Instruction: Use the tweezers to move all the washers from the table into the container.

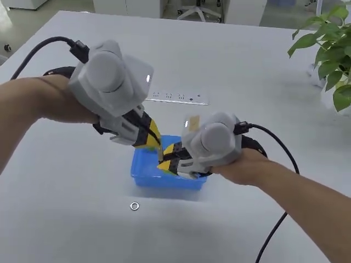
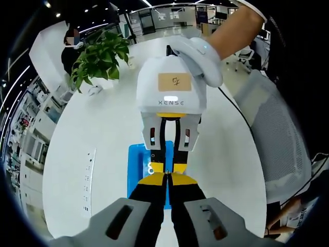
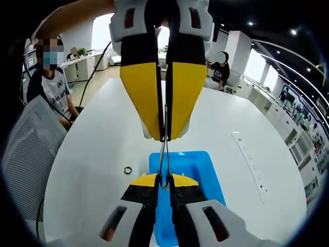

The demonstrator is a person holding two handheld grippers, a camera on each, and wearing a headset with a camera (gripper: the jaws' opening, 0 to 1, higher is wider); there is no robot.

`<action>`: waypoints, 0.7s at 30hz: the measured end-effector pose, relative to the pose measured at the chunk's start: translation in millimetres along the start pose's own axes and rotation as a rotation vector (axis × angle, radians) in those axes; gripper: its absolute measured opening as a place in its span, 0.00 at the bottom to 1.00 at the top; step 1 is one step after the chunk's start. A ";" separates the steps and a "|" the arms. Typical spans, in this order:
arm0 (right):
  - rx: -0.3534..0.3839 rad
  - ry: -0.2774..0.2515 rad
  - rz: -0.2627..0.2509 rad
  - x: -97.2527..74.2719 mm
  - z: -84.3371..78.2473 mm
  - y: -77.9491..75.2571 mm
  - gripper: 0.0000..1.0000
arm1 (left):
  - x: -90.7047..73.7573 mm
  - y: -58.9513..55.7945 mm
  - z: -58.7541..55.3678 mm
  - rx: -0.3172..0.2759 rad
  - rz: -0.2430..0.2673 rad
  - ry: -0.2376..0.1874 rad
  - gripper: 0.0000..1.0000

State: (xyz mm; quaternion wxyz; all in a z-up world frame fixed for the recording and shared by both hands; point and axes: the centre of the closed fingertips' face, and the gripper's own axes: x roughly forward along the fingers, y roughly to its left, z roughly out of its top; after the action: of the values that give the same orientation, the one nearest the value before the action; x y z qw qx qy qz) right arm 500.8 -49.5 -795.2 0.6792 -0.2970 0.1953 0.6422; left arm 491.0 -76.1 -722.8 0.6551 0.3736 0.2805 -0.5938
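From where I stand the tweezers (image 3: 164,157) look mid-regrip above the blue container (image 1: 143,176); the left gripper (image 1: 156,143) slants down from the far left, jaws pinched on one end; the right gripper (image 1: 165,160) reaches in from the right, jaws pressed on the other; a washer (image 1: 134,206) lies on the table (image 1: 60,213) just nearer than the container; next, I'd judge, one tool lets go and the tips drop to it.

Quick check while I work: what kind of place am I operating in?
Most likely an open-plan office or lab. The work sits on a big white table with a power strip on it, a potted plant stands by its edge, and a mesh office chair and desks show behind.
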 end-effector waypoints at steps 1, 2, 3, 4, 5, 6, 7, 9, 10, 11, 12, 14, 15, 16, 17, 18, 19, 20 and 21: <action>0.001 0.000 0.000 0.1 -1.3 -1.1 0.10 | 1.1 1.2 -0.2 0.001 -0.001 -0.001 0.04; 0.004 0.002 0.000 0.8 -3.1 -2.7 0.10 | 2.9 2.9 -0.8 0.002 -0.003 -0.001 0.04; 0.005 0.003 -0.001 1.0 -4.8 -3.8 0.10 | 4.0 3.9 -1.2 0.003 -0.004 -0.002 0.04; 0.007 0.004 0.000 1.8 -6.7 -5.4 0.10 | 6.0 5.3 -1.7 0.003 -0.005 -0.003 0.04; 0.010 0.004 0.001 2.2 -8.0 -6.0 0.10 | 7.1 6.1 -2.2 0.003 -0.006 -0.003 0.04; 0.012 0.005 0.002 3.2 -9.7 -7.0 0.10 | 8.4 6.9 -2.7 0.003 -0.006 -0.003 0.05; 0.013 0.005 0.003 4.1 -11.4 -8.1 0.10 | 9.7 7.7 -3.3 0.004 -0.007 -0.002 0.05; 0.015 0.008 0.007 7.0 -14.5 -9.5 0.10 | 13.2 9.5 -5.2 0.004 -0.009 0.000 0.05; 0.015 0.009 0.007 7.5 -15.0 -9.8 0.10 | 15.3 10.5 -6.6 0.004 -0.011 0.001 0.05; 0.015 0.011 0.009 8.7 -16.3 -10.5 0.10 | 16.5 11.3 -7.4 0.004 -0.012 0.002 0.05; 0.016 0.013 0.011 10.2 -18.2 -11.6 0.10 | 18.4 12.6 -8.8 0.004 -0.013 0.004 0.05; 0.022 0.014 0.012 12.5 -21.3 -13.9 0.10 | 21.0 14.6 -10.5 0.004 -0.013 0.005 0.05; 0.026 0.015 0.013 13.8 -23.4 -15.2 0.10 | 23.2 16.1 -12.0 0.003 -0.013 0.004 0.05; 0.027 0.017 0.013 14.9 -24.7 -16.0 0.10 | 24.6 16.9 -12.9 0.004 -0.012 0.005 0.05; 0.028 0.018 0.014 15.9 -26.4 -16.9 0.10 | 26.9 17.9 -14.4 0.003 -0.014 0.006 0.05; 0.031 0.019 0.016 17.5 -28.3 -17.7 0.10 | 28.1 18.6 -15.2 0.003 -0.014 0.005 0.05; 0.035 0.020 0.017 18.8 -30.4 -18.2 0.10 | 30.2 19.5 -16.6 0.001 -0.014 0.005 0.05; 0.039 0.021 0.018 20.0 -31.8 -18.6 0.10 | 31.8 20.0 -17.7 0.001 -0.015 0.005 0.05; 0.040 0.022 0.018 21.2 -33.5 -19.3 0.10 | 34.2 20.7 -19.4 0.000 -0.016 0.007 0.05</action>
State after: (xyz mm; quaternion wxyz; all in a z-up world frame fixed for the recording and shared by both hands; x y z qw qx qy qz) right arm 525.8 -55.3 -831.0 0.6770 -0.2886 0.2181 0.6410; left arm 517.6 -79.2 -758.2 0.6495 0.3733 0.2856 -0.5977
